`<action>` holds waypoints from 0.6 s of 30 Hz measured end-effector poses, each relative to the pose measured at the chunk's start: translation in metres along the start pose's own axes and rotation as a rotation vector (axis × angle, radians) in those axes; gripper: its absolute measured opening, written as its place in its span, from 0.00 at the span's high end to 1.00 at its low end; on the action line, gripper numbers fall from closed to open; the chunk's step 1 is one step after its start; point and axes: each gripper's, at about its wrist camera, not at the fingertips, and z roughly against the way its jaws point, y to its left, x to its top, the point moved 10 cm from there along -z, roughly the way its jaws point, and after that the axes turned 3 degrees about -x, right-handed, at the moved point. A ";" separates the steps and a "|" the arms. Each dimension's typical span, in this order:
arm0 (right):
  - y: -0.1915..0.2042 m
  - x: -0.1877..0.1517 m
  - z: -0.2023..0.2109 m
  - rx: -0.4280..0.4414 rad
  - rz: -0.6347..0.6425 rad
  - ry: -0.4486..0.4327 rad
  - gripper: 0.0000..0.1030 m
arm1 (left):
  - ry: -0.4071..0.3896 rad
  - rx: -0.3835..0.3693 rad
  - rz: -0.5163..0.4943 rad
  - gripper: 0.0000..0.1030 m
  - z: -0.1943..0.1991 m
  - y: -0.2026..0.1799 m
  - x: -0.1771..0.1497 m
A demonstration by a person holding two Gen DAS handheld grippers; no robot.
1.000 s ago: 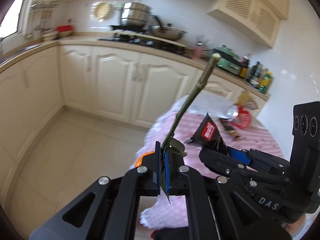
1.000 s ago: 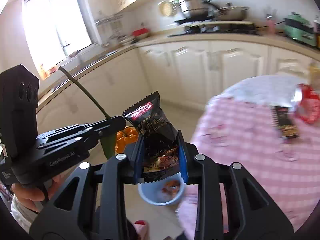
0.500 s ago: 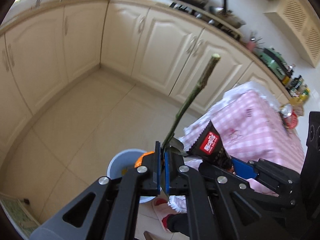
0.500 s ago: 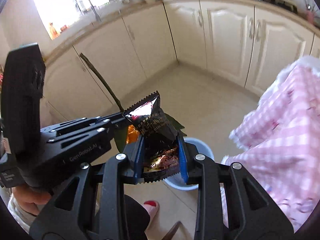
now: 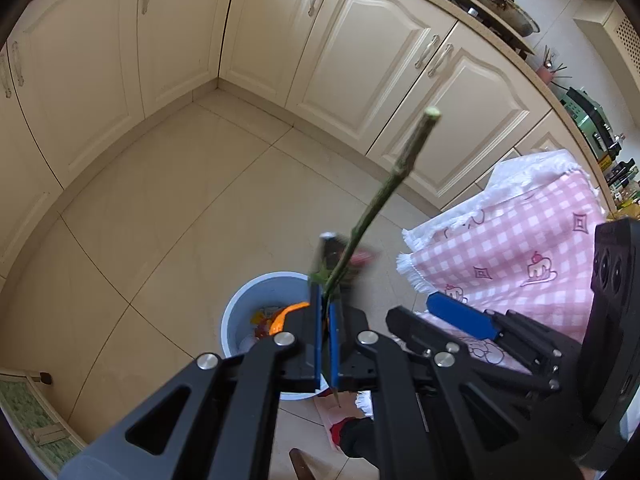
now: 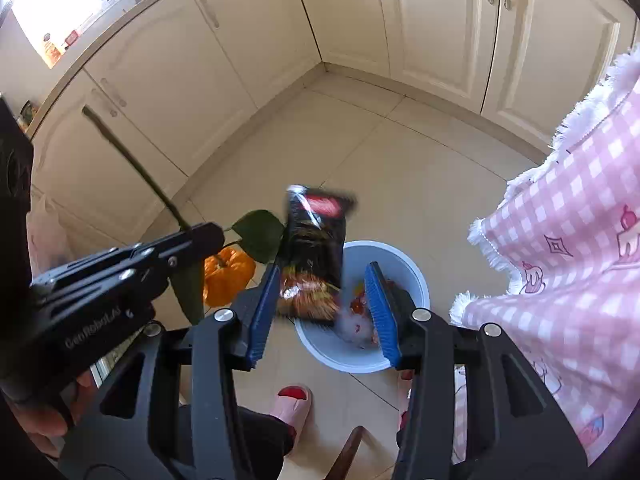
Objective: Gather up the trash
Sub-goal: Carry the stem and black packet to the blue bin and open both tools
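Cream tiled floor (image 5: 168, 216), pale bin (image 6: 400, 264) — left gripper (image 5: 326, 320) clamping stem (image 5: 380, 196), right gripper (image 6: 320, 304) opening, blurred wrapper (image 6: 316, 248) seemingly loose

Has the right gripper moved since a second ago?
Yes. The right gripper has come down off the pink tablecloth side to hang over the blue bin, fingers opening around the snack wrapper.

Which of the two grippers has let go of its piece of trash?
The right gripper: its jaws are opening around the black snack wrapper. The left gripper clamps the green stem.
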 end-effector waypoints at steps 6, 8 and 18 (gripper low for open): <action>-0.009 0.000 0.002 -0.002 -0.019 0.003 0.56 | 0.019 -0.006 0.007 0.97 -0.014 0.002 0.000; -0.011 0.000 0.007 -0.012 -0.025 -0.002 0.56 | 0.026 -0.009 0.005 0.97 -0.017 -0.001 -0.001; -0.020 0.010 0.034 -0.053 -0.030 -0.077 0.49 | 0.047 -0.023 -0.018 0.97 -0.022 -0.019 -0.003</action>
